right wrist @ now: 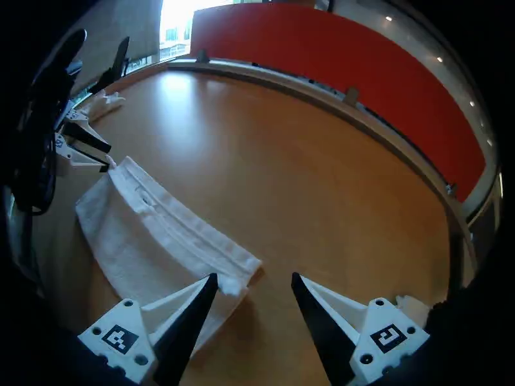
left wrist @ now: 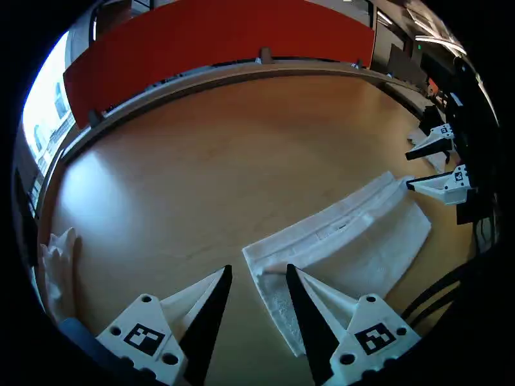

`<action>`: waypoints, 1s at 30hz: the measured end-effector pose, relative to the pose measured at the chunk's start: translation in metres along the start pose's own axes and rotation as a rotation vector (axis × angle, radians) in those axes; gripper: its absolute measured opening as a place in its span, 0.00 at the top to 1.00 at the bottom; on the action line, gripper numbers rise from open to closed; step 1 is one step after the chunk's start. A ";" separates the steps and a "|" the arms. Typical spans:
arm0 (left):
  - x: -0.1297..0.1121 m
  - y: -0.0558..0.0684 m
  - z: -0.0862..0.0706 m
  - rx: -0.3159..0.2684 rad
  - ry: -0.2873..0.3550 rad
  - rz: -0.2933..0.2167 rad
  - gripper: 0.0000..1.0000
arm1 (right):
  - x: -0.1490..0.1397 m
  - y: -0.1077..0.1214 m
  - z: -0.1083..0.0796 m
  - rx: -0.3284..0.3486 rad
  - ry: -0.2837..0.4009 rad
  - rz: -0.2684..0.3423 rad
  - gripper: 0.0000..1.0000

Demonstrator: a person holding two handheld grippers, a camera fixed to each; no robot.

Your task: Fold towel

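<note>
A white towel [left wrist: 347, 241] lies folded into a long band on the wooden table [left wrist: 212, 167]. My left gripper [left wrist: 257, 270] is open at the band's near corner, its right finger over the cloth and its left finger over bare wood. At the other end, my right gripper [left wrist: 430, 168] stands open by the far corner. In the right gripper view the towel [right wrist: 148, 225] runs off to the left. My right gripper [right wrist: 253, 276] is open at its hemmed near corner, and the left gripper [right wrist: 89, 151] is open at the far end. Nothing is held.
A red partition [left wrist: 219, 38] stands behind the table's far edge. Another white cloth [left wrist: 58, 270] lies at the table's left side, seen too as a white cloth [right wrist: 103, 100] far off. Bare wood [right wrist: 309, 180] stretches beyond the towel.
</note>
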State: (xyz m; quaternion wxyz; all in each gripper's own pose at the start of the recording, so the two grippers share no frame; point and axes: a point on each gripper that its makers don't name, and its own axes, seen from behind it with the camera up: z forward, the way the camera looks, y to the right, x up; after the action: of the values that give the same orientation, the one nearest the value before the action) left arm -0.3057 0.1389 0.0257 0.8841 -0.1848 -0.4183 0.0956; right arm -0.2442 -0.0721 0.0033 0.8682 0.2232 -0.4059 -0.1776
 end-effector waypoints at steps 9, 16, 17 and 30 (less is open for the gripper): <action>0.007 -0.005 -0.006 0.000 0.015 -0.020 0.28 | 0.011 0.010 -0.003 -0.023 0.031 0.003 0.06; 0.006 -0.005 -0.011 -0.007 0.023 -0.029 0.18 | 0.010 0.009 -0.010 -0.022 0.041 0.001 0.00; 0.006 -0.004 -0.012 -0.008 0.024 -0.028 0.15 | 0.009 0.009 -0.011 -0.021 0.041 0.002 0.00; 0.003 0.001 -0.024 -0.015 0.032 -0.032 0.07 | 0.000 -0.002 -0.026 -0.011 0.054 0.029 0.00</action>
State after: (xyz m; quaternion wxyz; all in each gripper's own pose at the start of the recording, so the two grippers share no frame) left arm -0.2856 0.1347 0.0132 0.8907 -0.1864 -0.4077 0.0751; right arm -0.2243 -0.0678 -0.0128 0.8827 0.2171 -0.3843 -0.1612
